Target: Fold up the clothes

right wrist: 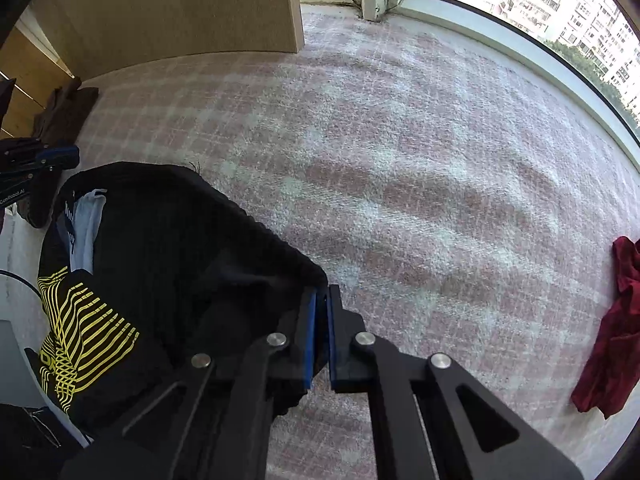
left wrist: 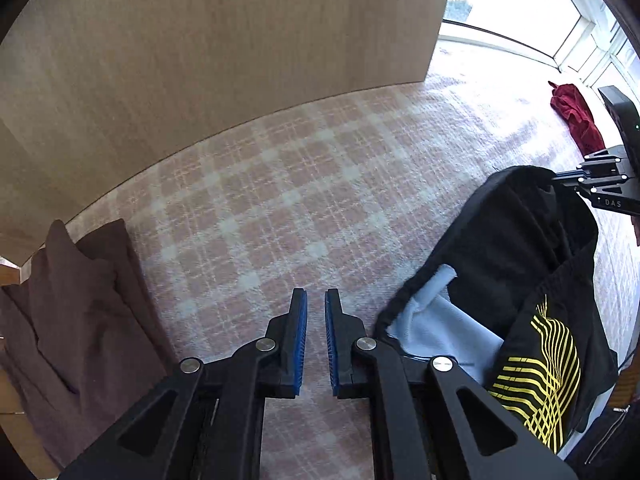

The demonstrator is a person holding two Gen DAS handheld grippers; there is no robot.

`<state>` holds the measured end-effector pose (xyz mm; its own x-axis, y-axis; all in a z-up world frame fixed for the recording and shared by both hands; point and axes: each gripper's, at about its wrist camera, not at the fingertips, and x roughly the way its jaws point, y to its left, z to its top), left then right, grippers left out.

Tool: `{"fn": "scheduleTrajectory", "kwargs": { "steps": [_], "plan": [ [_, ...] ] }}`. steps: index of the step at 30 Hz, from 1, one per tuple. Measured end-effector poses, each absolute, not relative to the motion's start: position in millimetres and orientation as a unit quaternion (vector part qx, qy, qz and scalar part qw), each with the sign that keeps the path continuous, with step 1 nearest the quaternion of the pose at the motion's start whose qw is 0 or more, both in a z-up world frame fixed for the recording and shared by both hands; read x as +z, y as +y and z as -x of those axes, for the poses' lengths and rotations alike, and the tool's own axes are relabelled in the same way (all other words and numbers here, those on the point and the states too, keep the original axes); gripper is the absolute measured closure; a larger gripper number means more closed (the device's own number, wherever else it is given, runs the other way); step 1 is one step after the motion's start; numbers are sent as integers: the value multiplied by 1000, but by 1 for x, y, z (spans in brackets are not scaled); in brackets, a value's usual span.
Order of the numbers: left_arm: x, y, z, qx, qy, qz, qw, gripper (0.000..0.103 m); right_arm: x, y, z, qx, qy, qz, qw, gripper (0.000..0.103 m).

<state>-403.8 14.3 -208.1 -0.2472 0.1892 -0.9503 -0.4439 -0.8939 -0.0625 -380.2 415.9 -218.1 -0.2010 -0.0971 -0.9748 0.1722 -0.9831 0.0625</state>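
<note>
**Right tongs holding black garment, left tongs free**

- Right tongs (right wrist: 321, 300): blue pads clamped on an edge of the black garment (right wrist: 168, 264). The fabric is pinched between the pads and hangs off to the left, lifted above the surface.
- Left tongs (left wrist: 316, 300): jaws apart with a narrow gap, nothing between the pads. They hover over the pink plaid blanket (left wrist: 280, 184), just left of the garment's lower edge and not touching it.
- Black garment (left wrist: 520, 248): has a yellow line graphic (left wrist: 540, 368) on the front and a pale blue lining (left wrist: 440, 320) showing inside. The top edge is bunched at the right tongs (left wrist: 560, 178), and the body drapes down toward the near edge of the blanket.
- Brown garment (left wrist: 80, 300): lies crumpled at the far left of the blanket, next to the wooden panel (left wrist: 200, 60).
- Red garment (right wrist: 612, 332): lies crumpled at the right side of the blanket, well apart from the black one.
- Window (right wrist: 560, 12) runs along the far right edge of the blanket.
</note>
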Motion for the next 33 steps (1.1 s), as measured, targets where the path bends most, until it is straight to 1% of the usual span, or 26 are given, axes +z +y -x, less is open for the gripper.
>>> {"fn": "scheduleTrajectory", "kwargs": {
  "steps": [4,5,6,7,8,9,11,14,18,19,20,21,23,29,31,32,33],
  "plan": [
    [-193,19,382,765,93,591,239,96,-212,423,383,-779,23,-623,68,98],
    [-189,20,377,760,89,594,248,92,-212,421,383,-780,30,-621,67,98],
    [-185,22,371,755,84,597,257,83,-212,418,381,-779,38,-622,66,98],
    [-182,23,365,750,80,600,267,78,-213,415,380,-777,47,-624,66,98],
    [-178,25,360,745,76,602,276,68,-213,412,379,-777,55,-624,66,98],
    [-179,34,355,742,77,605,278,65,-213,410,378,-777,58,-623,66,98],
    [-191,51,352,738,96,613,267,64,-212,407,376,-778,59,-622,67,98],
    [-206,60,349,730,113,625,252,54,-210,407,373,-781,58,-618,68,98],
    [-223,58,346,717,125,644,236,57,-208,410,369,-783,59,-615,69,98],
    [-227,57,346,714,128,648,232,62,-208,410,368,-783,60,-615,69,98],
    [-229,53,347,712,125,651,231,71,-209,411,368,-783,60,-615,68,98],
    [-228,48,348,713,119,651,230,75,-210,412,368,-782,60,-616,68,98],
    [-225,40,350,717,111,648,230,79,-212,412,367,-781,61,-617,68,98],
    [-212,11,365,731,81,639,226,81,-215,413,364,-778,66,-621,64,98],
    [-207,-6,376,741,68,634,213,79,-216,415,364,-778,63,-623,60,98],
    [-205,-17,382,745,56,632,204,80,-216,416,364,-777,62,-623,60,98],
    [-200,-22,384,750,55,629,198,83,-215,416,363,-778,63,-623,60,98]
  ]
}}
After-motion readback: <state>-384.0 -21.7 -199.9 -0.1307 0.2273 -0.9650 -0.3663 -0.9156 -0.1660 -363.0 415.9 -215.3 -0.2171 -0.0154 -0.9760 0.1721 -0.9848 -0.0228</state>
